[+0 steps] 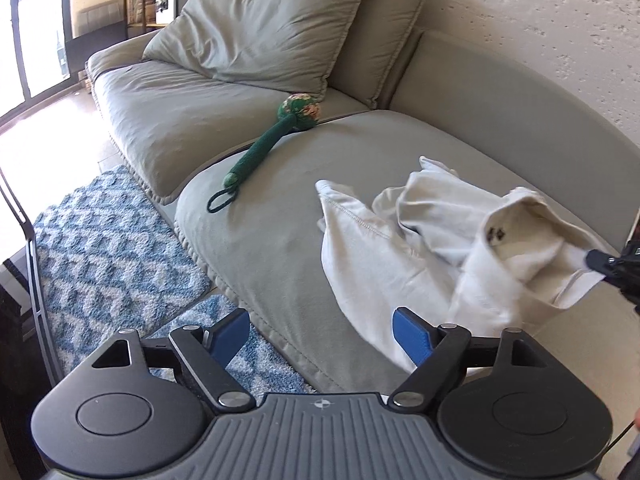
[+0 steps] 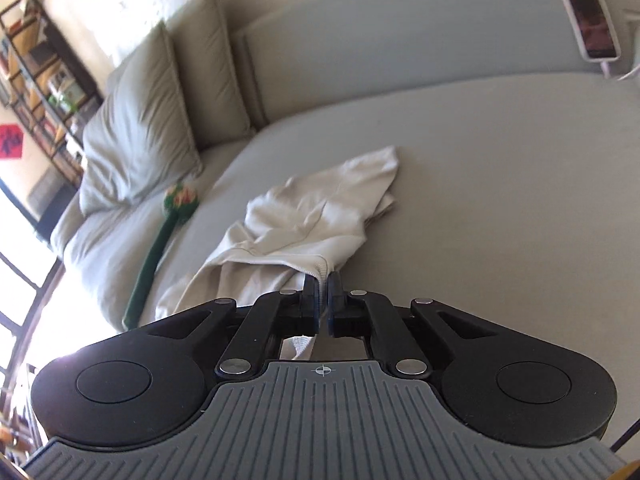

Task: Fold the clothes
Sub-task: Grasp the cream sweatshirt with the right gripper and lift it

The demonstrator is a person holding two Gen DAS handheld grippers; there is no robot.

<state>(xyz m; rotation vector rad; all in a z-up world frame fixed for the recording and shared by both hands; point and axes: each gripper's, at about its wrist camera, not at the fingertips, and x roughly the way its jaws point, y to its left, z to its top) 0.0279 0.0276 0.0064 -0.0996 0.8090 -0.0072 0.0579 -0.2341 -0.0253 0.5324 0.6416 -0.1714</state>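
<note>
Cream-white cotton, a crumpled garment (image 1: 404, 240), is spread in loose folds on the grey-green sofa seat (image 1: 260, 208). Its ribbed hem is pinched between the closed jaws of the right gripper (image 2: 323, 280), and the cloth is drawn up from the seat towards those jaws. The left gripper (image 1: 320, 332) is held above the seat's front edge, just beside the garment's near side; its blue pads (image 1: 412, 338) stand wide apart and nothing is held between them. Beyond the garment, near it on the seat, a green fabric mallet with a flowered head (image 1: 260, 144) is laid. Two large cushions (image 1: 272, 28) are propped further back. A blue-and-white rug (image 1: 108, 224) is seen below the seat, and a phone (image 2: 590, 20) on the far side of the garment.
</note>
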